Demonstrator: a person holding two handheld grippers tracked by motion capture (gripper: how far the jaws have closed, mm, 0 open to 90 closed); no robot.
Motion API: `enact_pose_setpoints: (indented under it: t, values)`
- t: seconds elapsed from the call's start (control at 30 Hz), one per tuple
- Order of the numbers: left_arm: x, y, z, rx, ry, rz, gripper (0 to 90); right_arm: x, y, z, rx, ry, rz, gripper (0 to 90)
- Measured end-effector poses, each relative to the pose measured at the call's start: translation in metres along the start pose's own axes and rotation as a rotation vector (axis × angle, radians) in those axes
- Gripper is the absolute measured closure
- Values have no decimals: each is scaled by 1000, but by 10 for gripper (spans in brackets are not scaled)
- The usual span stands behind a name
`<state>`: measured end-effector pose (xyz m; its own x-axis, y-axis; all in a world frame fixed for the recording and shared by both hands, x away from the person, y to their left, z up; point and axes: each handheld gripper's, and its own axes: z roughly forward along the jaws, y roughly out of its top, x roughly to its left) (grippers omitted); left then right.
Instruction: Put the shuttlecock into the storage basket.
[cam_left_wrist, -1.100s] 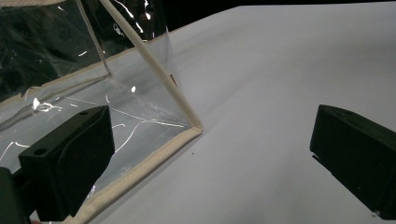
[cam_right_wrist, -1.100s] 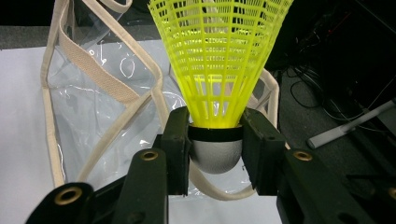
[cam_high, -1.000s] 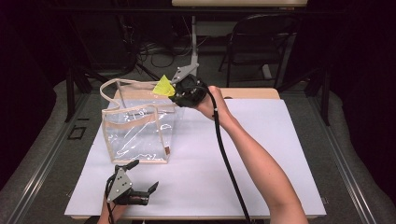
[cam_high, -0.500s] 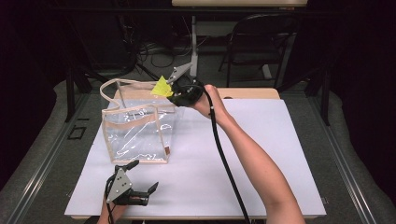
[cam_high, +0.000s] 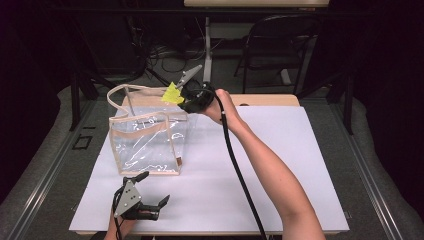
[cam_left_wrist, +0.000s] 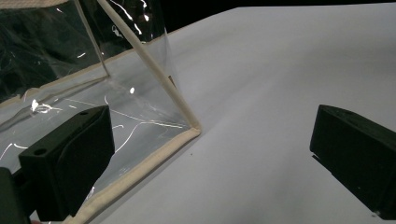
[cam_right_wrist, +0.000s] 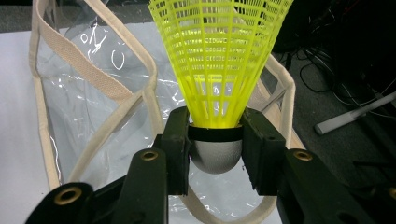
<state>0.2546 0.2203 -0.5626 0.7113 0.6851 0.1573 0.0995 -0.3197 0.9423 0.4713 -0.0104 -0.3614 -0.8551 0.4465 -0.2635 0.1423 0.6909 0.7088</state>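
Right tongs (cam_right_wrist: 215, 154), clamped on a yellow shuttlecock (cam_right_wrist: 218, 60), hover above the clear bag (cam_high: 147, 142), apparently needing lowering and release; left tongs (cam_high: 147, 192) rest wide open, empty, beside the bag.

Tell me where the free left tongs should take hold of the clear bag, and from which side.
Grip the clear bag by its near upright cream-trimmed corner edge, coming from the person's side with the left tongs. That stiff piping stands proud; the glossy panels would likely slip.

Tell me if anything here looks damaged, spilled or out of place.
Nothing stands out. The clear bag stands upright on the white table, and the yellow shuttlecock looks intact in the right gripper.
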Motion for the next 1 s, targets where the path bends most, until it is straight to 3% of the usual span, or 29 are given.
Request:
enact_pose_setpoints:
  t: [1.0]
  values:
    - [0, 0, 0, -4, -2, -5, 0, -6, 11, 12, 81, 29, 22, 644]
